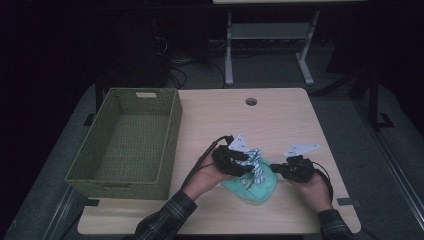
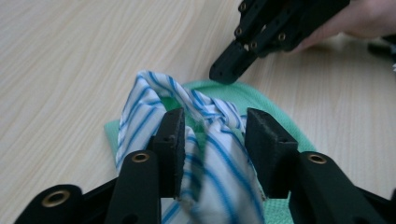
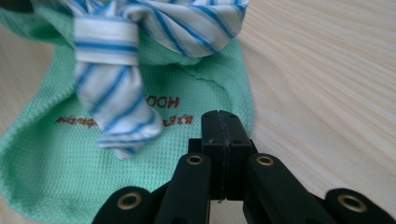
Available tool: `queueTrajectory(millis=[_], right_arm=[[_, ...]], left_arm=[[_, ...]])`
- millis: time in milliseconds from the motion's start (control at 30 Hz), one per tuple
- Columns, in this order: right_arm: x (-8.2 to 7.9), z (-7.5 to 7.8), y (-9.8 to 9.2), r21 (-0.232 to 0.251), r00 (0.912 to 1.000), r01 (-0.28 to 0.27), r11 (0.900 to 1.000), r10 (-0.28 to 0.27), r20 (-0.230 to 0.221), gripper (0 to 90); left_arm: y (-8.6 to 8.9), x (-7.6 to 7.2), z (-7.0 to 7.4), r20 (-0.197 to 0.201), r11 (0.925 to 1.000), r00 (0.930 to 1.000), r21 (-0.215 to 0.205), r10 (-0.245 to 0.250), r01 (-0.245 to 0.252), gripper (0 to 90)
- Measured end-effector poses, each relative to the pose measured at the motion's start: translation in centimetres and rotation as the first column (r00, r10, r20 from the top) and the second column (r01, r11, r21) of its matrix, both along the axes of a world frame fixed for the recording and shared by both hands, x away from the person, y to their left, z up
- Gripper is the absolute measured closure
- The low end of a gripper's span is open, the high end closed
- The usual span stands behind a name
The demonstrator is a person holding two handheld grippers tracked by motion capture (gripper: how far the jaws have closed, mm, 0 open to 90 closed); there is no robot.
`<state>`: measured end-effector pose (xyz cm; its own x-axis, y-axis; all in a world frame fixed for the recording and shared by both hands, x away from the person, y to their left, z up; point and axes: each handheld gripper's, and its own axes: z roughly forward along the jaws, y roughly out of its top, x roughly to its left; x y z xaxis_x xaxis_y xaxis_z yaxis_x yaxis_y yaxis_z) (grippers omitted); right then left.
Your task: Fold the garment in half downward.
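Note:
A mint-green mesh cloth (image 1: 248, 189) (image 3: 51, 158) with brown lettering lies flat near the table's front edge. On it sits a bunched white cloth with blue stripes (image 1: 256, 168) (image 2: 219, 177) (image 3: 112, 93). My left gripper (image 1: 246, 162) (image 2: 215, 126) is open; the striped cloth rises between its jaws, with a gap at the right pad (image 2: 264, 140). My right gripper (image 1: 278, 169) (image 3: 222, 119) is shut, its tip down at the right edge of the green cloth (image 2: 261, 95). No fabric shows between its jaws. In the left gripper view the right gripper (image 2: 225, 73) comes in from the top right.
A large green woven basket (image 1: 171, 140) stands on the left part of the wooden table (image 1: 280, 120). A round cable hole (image 1: 251, 101) is near the table's far edge. A white frame stand (image 1: 230, 55) stands on the floor behind.

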<state>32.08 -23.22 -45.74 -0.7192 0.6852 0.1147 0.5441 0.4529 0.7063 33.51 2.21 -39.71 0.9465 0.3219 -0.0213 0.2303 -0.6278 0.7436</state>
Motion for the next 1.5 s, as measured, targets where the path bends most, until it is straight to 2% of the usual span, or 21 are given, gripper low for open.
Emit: queueTrajectory(millis=[133, 300, 467, 567, 600, 633, 800, 933, 1033, 1167, 1200, 1233, 1333, 1500], right_arm=[[-0.4, 0.4, 0.3, 0.014, 0.9999, -0.012, 1.0, 0.012, 0.005, 89.6], [-1.1, 0.9, 0.8, 0.033, 0.9988, -0.049, 0.998, 0.048, 0.009, 89.6], [-1.9, 1.2, 1.9, 0.045, 0.9953, -0.096, 0.994, 0.096, 0.007, 89.6], [-1.9, 0.8, 2.6, 0.039, 0.9933, -0.116, 0.993, 0.116, 0.002, 89.6], [-1.7, 0.6, 2.8, 0.039, 0.9925, -0.122, 0.992, 0.122, -0.001, 89.6], [-1.7, 0.5, 3.1, 0.033, 0.9925, -0.121, 0.992, 0.121, -0.013, 89.6], [-1.4, 0.0, 3.6, 0.014, 0.9901, -0.14, 0.99, 0.14, -0.012, 89.6], [-1.3, -0.1, 3.6, 0.017, 0.9907, -0.135, 0.991, 0.135, -0.016, 89.6], [-1.3, -0.1, 3.6, 0.02, 0.9908, -0.134, 0.991, 0.134, -0.016, 89.6], [-1.3, -0.1, 3.6, 0.02, 0.9907, -0.135, 0.991, 0.136, -0.012, 89.6], [-1.3, -0.1, 3.6, 0.021, 0.9907, -0.135, 0.991, 0.136, -0.013, 89.6], [-1.3, 0.0, 3.6, 0.021, 0.9907, -0.135, 0.991, 0.135, -0.013, 89.6], [-1.3, 0.1, 3.6, 0.031, 0.9914, -0.129, 0.991, 0.13, -0.014, 89.6], [-0.9, 0.2, 3.9, 0.044, 0.991, -0.134, 0.99, 0.134, -0.003, 89.6]], left_arm=[[0.8, 0.6, 0.5, 0.002, 0.9993, 0.9994, -0.018, 0.034, -0.034, 56.6], [1.1, 1.2, 0.3, -0.023, 0.9973, 0.9974, -0.026, 0.068, -0.069, 57.0], [0.6, 1.7, -0.4, -0.049, 0.9973, 0.9962, -0.006, 0.072, -0.073, 55.1], [0.3, 2.0, -1.0, -0.069, 0.9975, 0.9954, 0.028, 0.067, -0.065, 53.0], [0.2, 1.9, -1.2, -0.082, 0.9968, 0.9935, 0.016, 0.079, -0.078, 52.3], [0.2, 2.0, -1.3, -0.086, 0.9973, 0.994, 0.031, 0.068, -0.066, 52.1], [0.0, 2.0, -2.0, -0.104, 0.9962, 0.9919, 0.055, 0.073, -0.068, 51.4], [0.0, 2.0, -2.1, -0.114, 0.9957, 0.9913, 0.073, 0.065, -0.057, 59.3], [-0.1, 1.9, -2.2, -0.142, 0.9956, 0.9874, 0.072, 0.07, -0.06, 72.1], [0.0, 1.9, -2.3, -0.153, 0.9951, 0.9862, 0.085, 0.064, -0.051, 86.9], [0.0, 2.0, -2.3, -0.147, 0.9951, 0.9873, 0.086, 0.062, -0.049, 87.6], [0.0, 1.9, -2.2, -0.151, 0.9958, 0.986, 0.069, 0.07, -0.06, 88.1], [0.4, 1.9, -1.4, -0.13, 0.9971, 0.9894, 0.049, 0.065, -0.059, 88.6], [0.8, 1.5, 0.0, -0.115, 0.9978, 0.9913, -0.009, 0.064, -0.065, 88.6]])
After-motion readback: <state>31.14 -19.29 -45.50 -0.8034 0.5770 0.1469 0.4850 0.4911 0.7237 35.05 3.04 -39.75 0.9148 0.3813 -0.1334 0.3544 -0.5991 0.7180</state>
